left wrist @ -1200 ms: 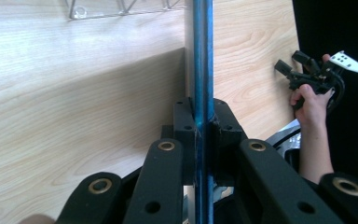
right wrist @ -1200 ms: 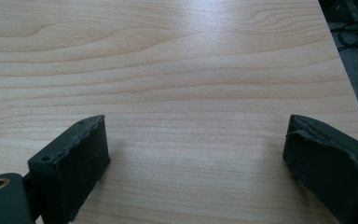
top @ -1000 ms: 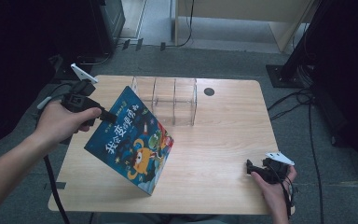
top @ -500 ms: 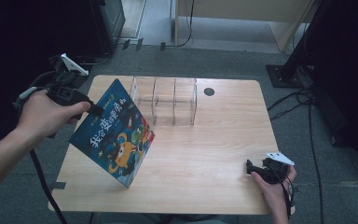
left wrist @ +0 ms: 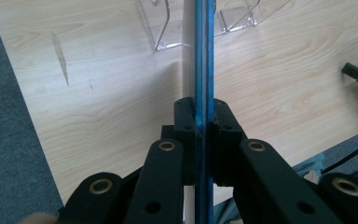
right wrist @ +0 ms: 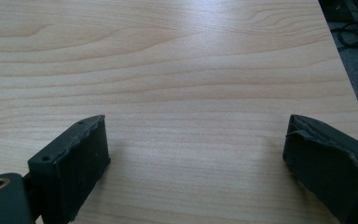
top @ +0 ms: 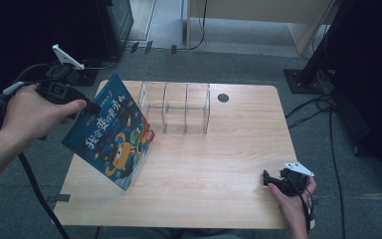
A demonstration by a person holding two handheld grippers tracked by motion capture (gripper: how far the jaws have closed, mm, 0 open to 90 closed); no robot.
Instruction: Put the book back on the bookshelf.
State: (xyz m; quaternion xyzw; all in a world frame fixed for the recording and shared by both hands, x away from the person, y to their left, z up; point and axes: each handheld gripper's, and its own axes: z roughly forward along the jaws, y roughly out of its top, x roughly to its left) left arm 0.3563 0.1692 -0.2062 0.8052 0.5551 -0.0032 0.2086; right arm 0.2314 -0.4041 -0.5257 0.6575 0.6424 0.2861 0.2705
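A blue picture book [top: 112, 135] with cartoon figures on its cover hangs tilted above the left part of the wooden table [top: 214, 159]. My left gripper [top: 90, 106] is shut on its upper left edge; in the left gripper view the book's thin blue edge [left wrist: 203, 60] runs straight up from between the clamped jaws of the left gripper [left wrist: 204, 122]. A clear acrylic rack [top: 175, 106] with three slots stands on the far middle of the table, just right of the book. My right gripper [top: 268, 179] rests at the table's near right corner, its jaws wide apart with nothing between them [right wrist: 193, 154].
A round cable hole [top: 223, 97] lies in the table behind the rack. Cables [top: 323, 107] trail on the grey floor at the right, and dark furniture stands at the back left. Bare wood stretches between the book and my right hand.
My left hand has lifted the book and carried it to the left and away from me, toward the table's left edge. The right hand has stayed put.
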